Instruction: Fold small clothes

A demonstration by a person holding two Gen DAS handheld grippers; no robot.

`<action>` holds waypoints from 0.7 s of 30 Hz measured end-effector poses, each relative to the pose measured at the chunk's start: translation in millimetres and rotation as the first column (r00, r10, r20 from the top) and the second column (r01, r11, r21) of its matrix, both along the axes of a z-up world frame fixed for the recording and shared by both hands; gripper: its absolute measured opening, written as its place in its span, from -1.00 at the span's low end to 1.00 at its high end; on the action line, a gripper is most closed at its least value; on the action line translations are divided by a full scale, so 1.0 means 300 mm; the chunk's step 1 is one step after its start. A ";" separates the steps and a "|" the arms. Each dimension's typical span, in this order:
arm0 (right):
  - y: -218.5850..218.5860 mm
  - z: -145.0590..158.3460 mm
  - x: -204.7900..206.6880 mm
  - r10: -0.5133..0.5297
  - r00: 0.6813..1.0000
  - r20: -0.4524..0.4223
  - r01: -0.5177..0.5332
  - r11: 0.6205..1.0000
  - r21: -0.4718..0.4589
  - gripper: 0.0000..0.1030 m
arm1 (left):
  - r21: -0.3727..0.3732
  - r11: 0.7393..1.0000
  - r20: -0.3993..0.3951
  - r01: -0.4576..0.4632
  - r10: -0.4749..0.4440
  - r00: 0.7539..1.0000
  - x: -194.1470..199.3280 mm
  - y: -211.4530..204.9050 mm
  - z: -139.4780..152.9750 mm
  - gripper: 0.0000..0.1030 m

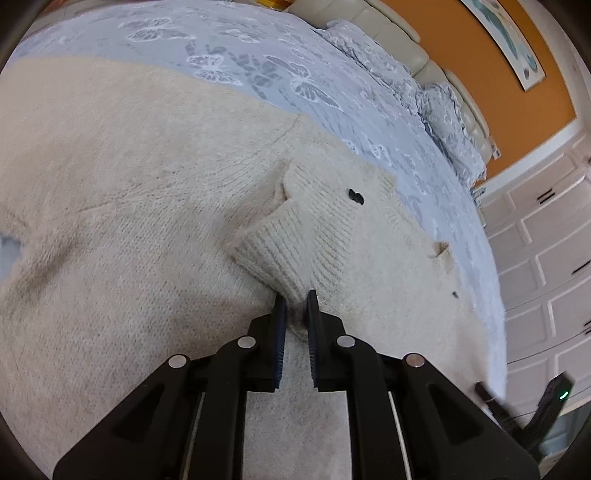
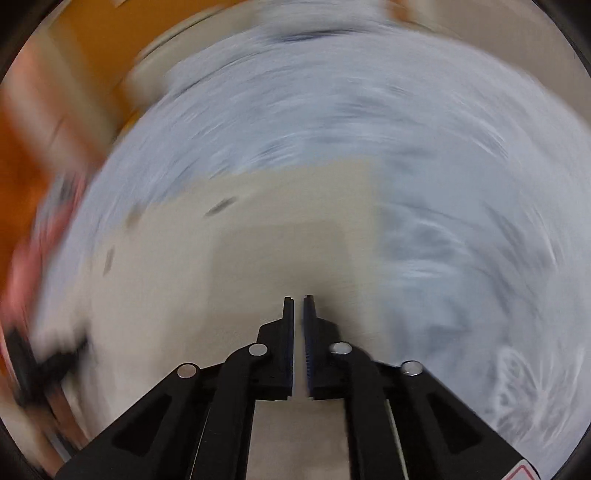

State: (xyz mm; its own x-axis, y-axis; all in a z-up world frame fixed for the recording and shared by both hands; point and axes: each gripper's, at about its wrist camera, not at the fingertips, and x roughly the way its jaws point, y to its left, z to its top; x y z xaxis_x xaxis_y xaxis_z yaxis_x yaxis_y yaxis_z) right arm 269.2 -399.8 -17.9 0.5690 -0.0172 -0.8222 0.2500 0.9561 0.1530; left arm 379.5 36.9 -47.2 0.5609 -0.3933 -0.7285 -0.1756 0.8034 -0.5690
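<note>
The work surface is a bed covered by a pale blue bedspread point(image 1: 258, 48) printed with white and grey butterflies, backed by a cream padded headboard point(image 1: 391, 29) against an orange wall point(image 1: 491, 74); white panelled cabinet doors point(image 1: 543, 251) stand at the right of the left wrist view. A cream knitted sweater point(image 1: 129, 184) lies spread flat on the bedspread and fills most of that view. Its ribbed cuff point(image 1: 291, 251) is folded across the body, and a small black mark point(image 1: 355, 196) sits on the rib knit. The left gripper point(image 1: 295, 301) is nearly closed, its 2 black fingers with blue ridged pads pinching a fold of the cuff end between them. The knit is fuzzy on the body and ribbed at the cuff. The right wrist view is heavily motion-blurred. The right gripper point(image 2: 298, 301) stands above the sweater with its pads all but together and nothing visible between them. A blurred black device point(image 1: 550, 402) with a green light shows at the bed edge.
</note>
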 end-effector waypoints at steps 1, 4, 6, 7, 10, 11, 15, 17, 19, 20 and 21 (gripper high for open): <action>0.032 -0.006 0.007 0.028 0.999 -0.018 -0.029 0.998 -0.062 -1.00 | -0.025 1.000 -0.006 -0.004 0.004 1.000 -0.006 0.018 0.006 -0.76; -0.048 -0.058 -0.041 -0.117 0.992 -0.046 0.118 0.993 0.014 -1.00 | -0.088 0.991 0.005 -0.100 0.101 0.995 -0.072 0.209 0.058 -0.75; -0.024 -0.002 -0.117 -0.161 0.986 -0.034 0.161 0.987 0.009 -0.76 | -0.098 0.975 0.014 -0.199 0.201 0.979 -0.126 0.405 0.083 -0.46; 0.016 0.031 -0.152 -0.135 0.991 -0.009 0.135 0.991 -0.011 -0.63 | -0.085 0.967 0.013 -0.242 0.244 0.970 -0.143 0.477 0.089 -0.37; 0.117 0.063 -0.271 -0.032 0.999 0.024 0.032 0.999 -0.009 -0.28 | 0.027 0.894 -0.006 -0.448 0.448 0.894 -0.222 0.832 0.098 -0.13; 0.137 0.067 -0.279 -0.013 1.000 0.017 0.013 1.000 -0.007 -0.24 | 0.054 0.845 -0.021 -0.532 0.534 0.845 -0.255 0.974 0.090 -0.01; 0.247 0.025 -0.428 0.034 0.998 -0.055 -0.033 0.999 0.015 -0.23 | 0.054 0.689 -0.070 -0.723 0.725 0.686 -0.331 1.320 0.043 0.08; 0.303 0.014 -0.473 0.040 0.995 -0.087 -0.036 0.998 0.044 -0.23 | 0.019 0.648 -0.066 -0.761 0.760 0.646 -0.332 1.402 0.042 0.07; 0.361 0.013 -0.498 0.046 0.993 -0.105 -0.039 0.997 0.069 -0.22 | 0.055 0.661 -0.059 -0.748 0.750 0.659 -0.284 1.420 0.050 -0.08; 0.381 0.014 -0.497 0.049 0.993 -0.111 -0.041 0.997 0.071 -0.22 | 0.070 0.682 -0.055 -0.728 0.731 0.680 -0.257 1.417 0.052 -0.65; 0.399 0.016 -0.495 0.054 0.992 -0.114 -0.046 0.997 0.070 -0.22 | 0.074 0.714 -0.081 -0.696 0.700 0.710 -0.215 1.418 0.051 -0.82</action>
State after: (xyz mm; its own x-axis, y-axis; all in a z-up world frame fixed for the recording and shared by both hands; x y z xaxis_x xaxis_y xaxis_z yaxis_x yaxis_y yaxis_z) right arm 120.7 -280.0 -13.0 0.4687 0.0660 -0.8809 0.2218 0.9564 0.1897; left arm 315.0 462.3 -31.8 0.5918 0.1086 -0.7987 -0.7462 0.4487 -0.4919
